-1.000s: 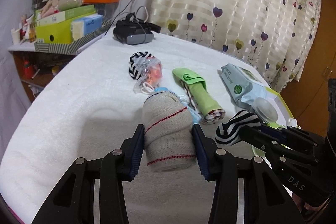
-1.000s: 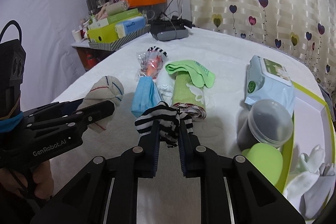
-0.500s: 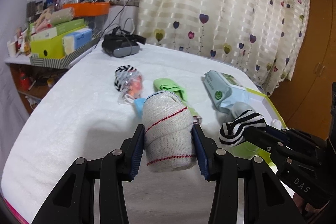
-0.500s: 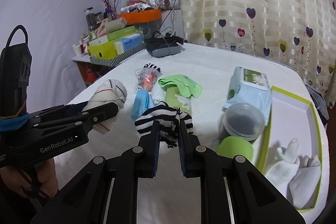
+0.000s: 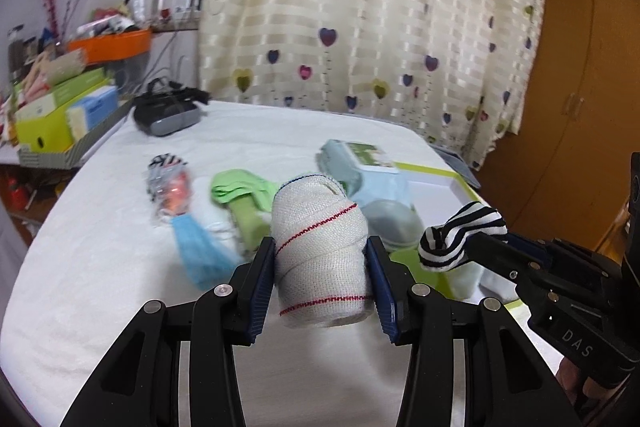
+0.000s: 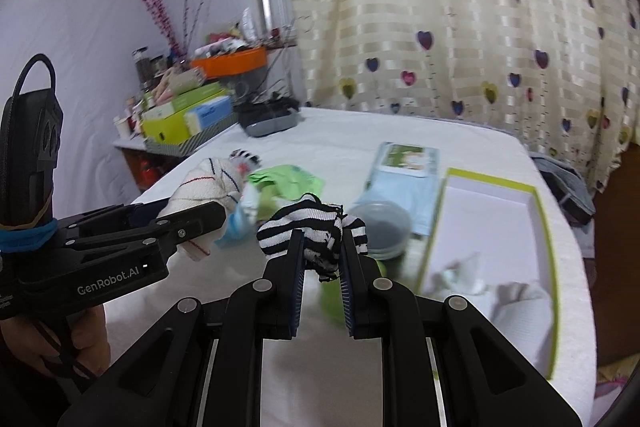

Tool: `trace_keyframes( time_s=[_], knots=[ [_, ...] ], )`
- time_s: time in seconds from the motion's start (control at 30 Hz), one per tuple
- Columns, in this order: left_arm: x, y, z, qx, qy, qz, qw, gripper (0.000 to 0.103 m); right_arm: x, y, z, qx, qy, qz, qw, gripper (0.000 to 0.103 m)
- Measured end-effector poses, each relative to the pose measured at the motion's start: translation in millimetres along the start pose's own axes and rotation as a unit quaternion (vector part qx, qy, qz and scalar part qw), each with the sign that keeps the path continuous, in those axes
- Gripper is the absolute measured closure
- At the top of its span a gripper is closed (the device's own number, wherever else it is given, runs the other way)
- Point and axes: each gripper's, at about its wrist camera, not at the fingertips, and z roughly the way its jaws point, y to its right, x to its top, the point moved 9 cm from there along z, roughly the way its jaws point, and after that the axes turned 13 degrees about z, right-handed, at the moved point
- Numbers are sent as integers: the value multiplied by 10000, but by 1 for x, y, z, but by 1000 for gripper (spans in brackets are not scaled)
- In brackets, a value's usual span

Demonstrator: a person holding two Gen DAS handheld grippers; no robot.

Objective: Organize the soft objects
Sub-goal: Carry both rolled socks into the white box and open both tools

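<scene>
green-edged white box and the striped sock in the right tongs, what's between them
In the right wrist view, a grey-lidded round plastic container sits between the black-and-white striped sock and the green-edged white box.

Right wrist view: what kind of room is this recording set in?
Most likely a home bedroom or living room, not a lab. A heart-patterned curtain hangs behind a table under a white cloth, a cluttered side shelf holds boxes and an orange tray, and a wooden wardrobe door stands nearby.

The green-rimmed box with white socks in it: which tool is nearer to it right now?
Right. The right tool, shut on the striped sock, hangs beside the green-rimmed box. The left tool, gripping the bandage roll, is farther out on the far side of the right one.
</scene>
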Motion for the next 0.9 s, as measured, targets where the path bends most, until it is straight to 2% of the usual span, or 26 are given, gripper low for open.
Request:
trace_keyframes(
  time_s=[0.4,0.9],
  knots=[
    [21,55,12,-376,34,377,9986,60,10,54,-23,-355,231,371,9984,86],
    [33,95,25,-710,66,621,9955,60,13,91,-34,-633,344,649,9953,86]
  ],
)
